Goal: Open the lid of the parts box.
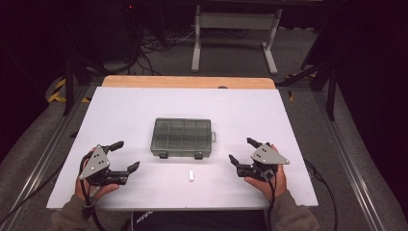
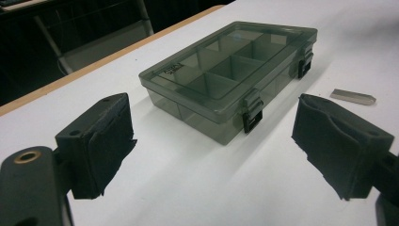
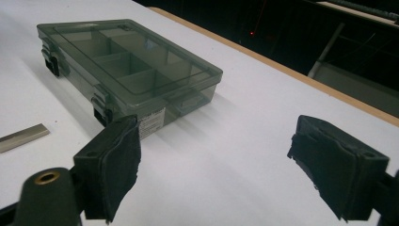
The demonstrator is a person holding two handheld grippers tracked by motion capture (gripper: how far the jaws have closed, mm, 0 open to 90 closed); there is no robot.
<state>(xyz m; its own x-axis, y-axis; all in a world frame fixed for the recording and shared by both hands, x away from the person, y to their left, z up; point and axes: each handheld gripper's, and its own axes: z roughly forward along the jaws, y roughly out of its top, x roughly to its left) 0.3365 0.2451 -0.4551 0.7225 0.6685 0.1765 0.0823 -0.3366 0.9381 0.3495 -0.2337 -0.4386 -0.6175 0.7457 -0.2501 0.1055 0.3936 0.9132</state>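
Note:
A smoky grey plastic compartment box (image 1: 182,137) lies shut in the middle of the white board, its two black latches facing the person. In front of it lies a small flat metal strip (image 1: 191,176). My left gripper (image 1: 124,156) rests at the near left, open and empty, with its jaws pointed toward the box (image 2: 230,77); the strip (image 2: 353,97) lies beyond its right jaw. My right gripper (image 1: 243,151) rests at the near right, open and empty as well. In the right gripper view the box (image 3: 127,63) sits ahead to the left and the strip (image 3: 22,137) at the left edge.
The white board (image 1: 120,110) lies on a wooden table whose far edge (image 1: 187,82) shows behind it. Beyond stand a metal frame (image 1: 235,29) and cables on the dark floor. Rails run along both sides of the table.

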